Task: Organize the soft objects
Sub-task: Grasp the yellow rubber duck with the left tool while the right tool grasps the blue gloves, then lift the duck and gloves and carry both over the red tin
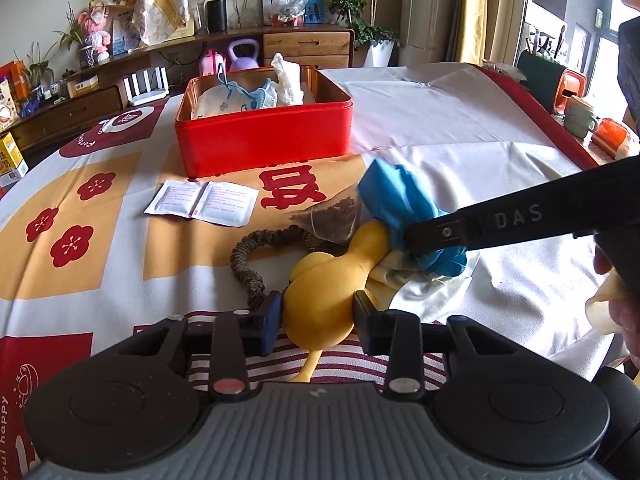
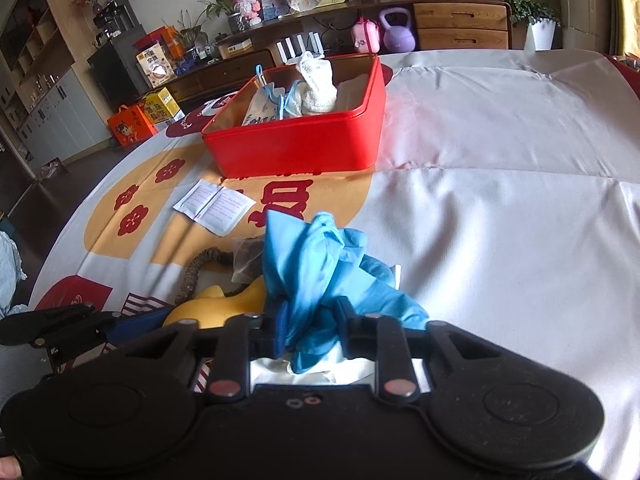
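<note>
A soft yellow rubber toy (image 1: 320, 280) lies on the printed tablecloth near the front edge. My left gripper (image 1: 318, 316) is shut on its rounded body, a pad pressing each side. To its right a crumpled blue glove (image 1: 396, 200) rests on a white cloth (image 1: 400, 276). My right gripper (image 2: 312, 332) is shut on that blue glove (image 2: 316, 260), whose bunched folds stick up between the fingers. The red tin box (image 1: 264, 140) stands open farther back and holds white and blue-trimmed soft items.
A white paper sachet (image 1: 202, 202) lies flat in front of the box. A pyramid tea bag (image 1: 328, 216) and a brown braided band (image 1: 248, 256) lie beside the yellow toy. Mugs (image 1: 580, 116) stand past the table's right edge; a sideboard lines the far wall.
</note>
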{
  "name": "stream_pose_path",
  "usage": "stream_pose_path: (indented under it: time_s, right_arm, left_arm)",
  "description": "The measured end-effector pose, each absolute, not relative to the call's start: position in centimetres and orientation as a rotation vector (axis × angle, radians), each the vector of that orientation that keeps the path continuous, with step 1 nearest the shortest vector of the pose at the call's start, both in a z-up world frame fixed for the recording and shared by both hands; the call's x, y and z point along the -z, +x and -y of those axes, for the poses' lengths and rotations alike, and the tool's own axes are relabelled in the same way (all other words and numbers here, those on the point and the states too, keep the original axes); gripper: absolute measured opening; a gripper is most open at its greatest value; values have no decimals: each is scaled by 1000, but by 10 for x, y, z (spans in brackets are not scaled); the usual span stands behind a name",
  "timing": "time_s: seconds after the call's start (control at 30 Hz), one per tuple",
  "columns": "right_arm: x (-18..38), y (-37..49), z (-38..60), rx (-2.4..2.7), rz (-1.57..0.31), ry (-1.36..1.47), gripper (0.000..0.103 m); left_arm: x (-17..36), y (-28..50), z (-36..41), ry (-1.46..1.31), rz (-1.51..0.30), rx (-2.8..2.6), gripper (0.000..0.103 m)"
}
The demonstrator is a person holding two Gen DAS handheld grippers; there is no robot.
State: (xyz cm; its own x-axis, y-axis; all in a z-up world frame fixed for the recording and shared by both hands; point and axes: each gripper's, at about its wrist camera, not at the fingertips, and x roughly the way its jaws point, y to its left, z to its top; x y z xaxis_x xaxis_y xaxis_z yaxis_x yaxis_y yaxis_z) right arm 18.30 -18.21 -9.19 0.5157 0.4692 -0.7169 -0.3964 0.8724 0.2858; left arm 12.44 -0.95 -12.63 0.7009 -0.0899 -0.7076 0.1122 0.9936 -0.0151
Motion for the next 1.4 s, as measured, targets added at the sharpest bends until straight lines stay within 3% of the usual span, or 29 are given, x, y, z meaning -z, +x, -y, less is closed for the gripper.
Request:
stream_pose_path:
  time_s: [0.17,0.37,1.4]
  right_arm:
    - [85,178,188,-512,-866,83,9]
    - [78,171,195,-513,-840,87,5]
    - [35,151,212,-560,-781,152,5]
  left_arm:
    - [125,125,7,9,-790,109,32]
    - [121,126,6,-14,-798,102,30]
    - [73,112,-18,-184,-741,57,28]
